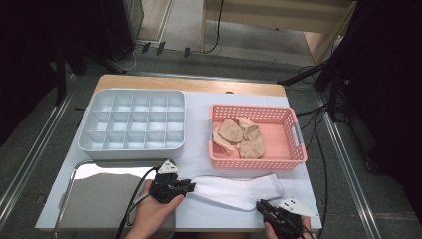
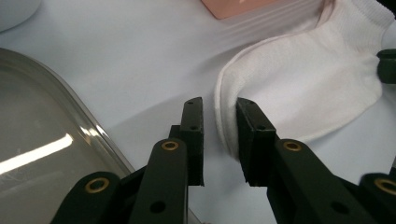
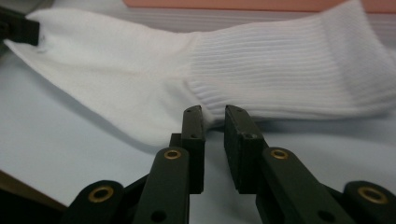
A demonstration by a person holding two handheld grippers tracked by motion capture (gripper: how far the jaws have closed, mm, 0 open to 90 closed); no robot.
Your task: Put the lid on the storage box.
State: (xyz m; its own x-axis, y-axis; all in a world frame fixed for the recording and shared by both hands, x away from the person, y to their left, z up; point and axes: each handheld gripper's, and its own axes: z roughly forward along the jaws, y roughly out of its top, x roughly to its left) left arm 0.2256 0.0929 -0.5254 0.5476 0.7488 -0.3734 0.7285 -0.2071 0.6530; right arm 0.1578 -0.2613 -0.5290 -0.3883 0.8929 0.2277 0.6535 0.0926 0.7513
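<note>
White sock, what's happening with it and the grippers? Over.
Left gripper open at the toe edge. Right gripper open at the heel. White sock flat on the table. Nothing in the way.

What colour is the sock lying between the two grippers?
White, with a ribbed cuff; the sock shows best in the right gripper view.

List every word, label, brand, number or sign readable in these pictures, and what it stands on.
None can be read. The white sock, the pink basket, the tan socks inside it, the grey divided tray and the metal tray all show plain surfaces. The left gripper and right gripper show brass rivets, no markings.
</note>
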